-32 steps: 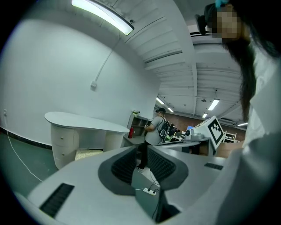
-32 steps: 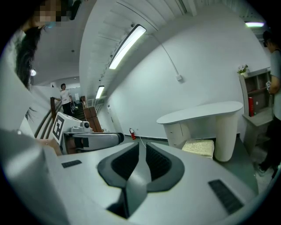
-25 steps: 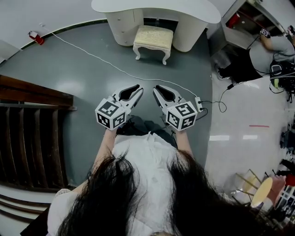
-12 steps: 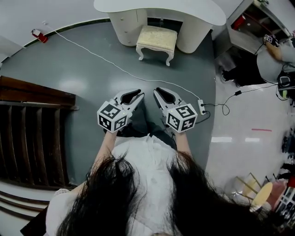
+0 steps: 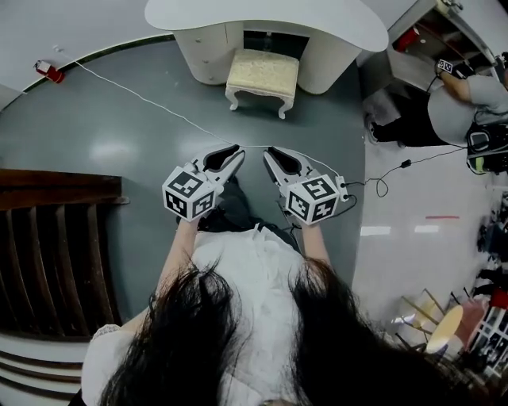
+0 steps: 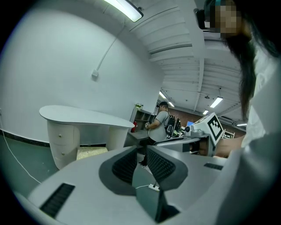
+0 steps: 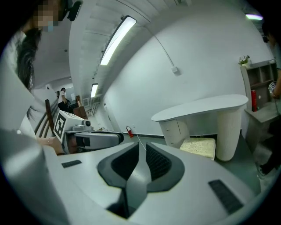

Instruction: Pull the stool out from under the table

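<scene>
A cream cushioned stool [image 5: 263, 76] with white curved legs stands half under the white curved table [image 5: 266, 20] at the top of the head view. It also shows in the left gripper view as stool [image 6: 91, 152] under table [image 6: 83, 116], and in the right gripper view as stool [image 7: 198, 146] under table [image 7: 202, 110]. My left gripper [image 5: 236, 155] and right gripper [image 5: 271, 155] hang side by side before my body, well short of the stool. Both are shut with nothing held, left [image 6: 142, 160] and right [image 7: 142, 158].
A white cable [image 5: 143, 99] crosses the grey floor to a power strip [image 5: 343, 184] beside my right gripper. A dark wooden railing [image 5: 55, 238] lies at the left. A person [image 5: 468, 87] works at a shelf [image 5: 421, 47] right of the table. A red object [image 5: 49, 71] sits by the wall.
The head view has drifted a little, so the railing sits lower in the frame. Both grippers stay shut in front of my body. The stool has not moved.
</scene>
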`<state>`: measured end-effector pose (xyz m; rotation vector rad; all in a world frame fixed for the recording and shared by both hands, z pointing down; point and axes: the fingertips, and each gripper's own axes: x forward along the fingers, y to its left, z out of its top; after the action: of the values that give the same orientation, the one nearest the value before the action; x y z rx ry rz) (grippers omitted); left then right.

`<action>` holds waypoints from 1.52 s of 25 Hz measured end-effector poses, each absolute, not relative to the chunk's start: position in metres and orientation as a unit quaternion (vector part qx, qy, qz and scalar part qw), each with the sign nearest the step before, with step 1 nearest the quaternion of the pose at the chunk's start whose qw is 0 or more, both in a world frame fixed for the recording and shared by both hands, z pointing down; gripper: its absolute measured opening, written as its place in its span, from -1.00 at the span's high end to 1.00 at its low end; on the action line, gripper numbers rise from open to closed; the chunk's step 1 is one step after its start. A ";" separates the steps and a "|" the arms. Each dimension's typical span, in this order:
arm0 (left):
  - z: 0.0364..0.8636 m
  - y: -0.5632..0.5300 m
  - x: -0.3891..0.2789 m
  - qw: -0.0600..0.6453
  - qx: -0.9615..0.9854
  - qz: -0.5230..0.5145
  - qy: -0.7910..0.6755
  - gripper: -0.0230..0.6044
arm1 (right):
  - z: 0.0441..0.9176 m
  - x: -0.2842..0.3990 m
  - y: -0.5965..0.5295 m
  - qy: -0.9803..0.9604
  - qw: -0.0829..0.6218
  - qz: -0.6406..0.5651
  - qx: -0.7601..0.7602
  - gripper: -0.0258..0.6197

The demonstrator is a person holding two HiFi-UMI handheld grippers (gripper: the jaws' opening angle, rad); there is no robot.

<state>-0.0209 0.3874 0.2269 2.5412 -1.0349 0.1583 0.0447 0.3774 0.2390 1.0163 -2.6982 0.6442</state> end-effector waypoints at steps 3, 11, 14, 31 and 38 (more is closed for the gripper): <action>0.230 0.356 -0.042 0.200 0.904 0.054 -0.374 0.68 | 0.244 0.027 0.348 -0.907 0.098 0.224 0.343 0.73; 0.245 0.304 -0.094 0.213 0.901 0.057 -0.374 0.68 | 0.256 -0.017 0.295 -0.900 0.109 0.237 0.350 0.73; 0.250 0.289 -0.107 0.221 0.903 0.057 -0.365 0.68 | 0.261 -0.025 0.282 -0.895 0.110 0.242 0.359 0.73; 0.293 0.192 -0.123 0.250 0.896 0.065 -0.361 0.68 | 0.311 0.039 0.220 -0.849 0.147 0.280 0.424 0.73; 0.334 0.132 -0.125 0.276 0.878 0.055 -0.387 0.67 | 0.349 0.062 0.157 -0.850 0.162 0.280 0.415 0.73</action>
<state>-0.1250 0.1319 0.3340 2.3589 -1.0384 0.1476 0.0617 0.1566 0.3494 1.1834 -2.4270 0.7992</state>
